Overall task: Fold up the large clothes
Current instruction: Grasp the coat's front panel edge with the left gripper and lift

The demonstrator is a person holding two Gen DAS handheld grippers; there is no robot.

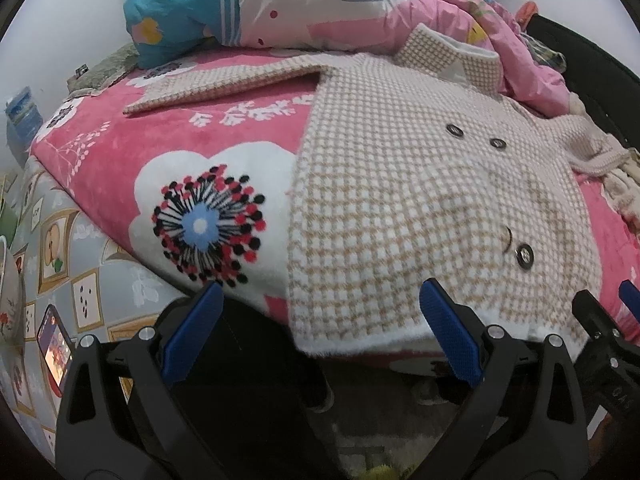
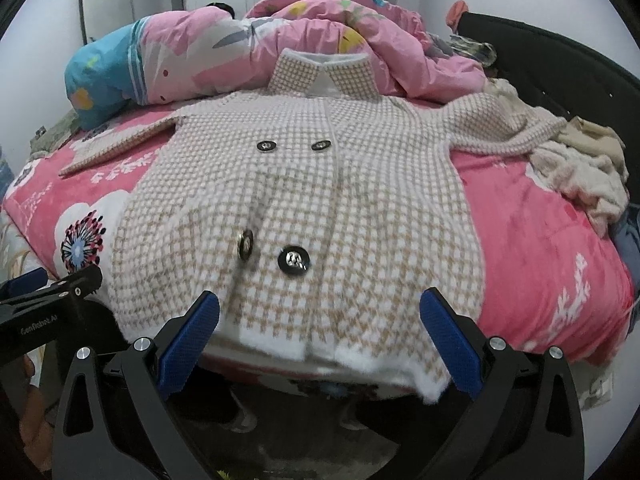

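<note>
1. Lying flat, buttons up, across the centre of both views: checked coat [image 2: 304, 208], on the pink blanket [image 2: 532, 240] of the bed.
2. Hovering at the hem, lower frame: left claw [image 1: 320, 312] and right claw [image 2: 320, 316], both spread wide, gripping nothing.
3. Possibly bunching at upper right: one sleeve [image 2: 508, 124].

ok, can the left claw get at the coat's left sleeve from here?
Probably yes. The left claw is open at the hem of the coat, and the sleeve lies flat across the pink blanket with nothing on it. It is further up the bed, so a reach forward is needed.
</note>
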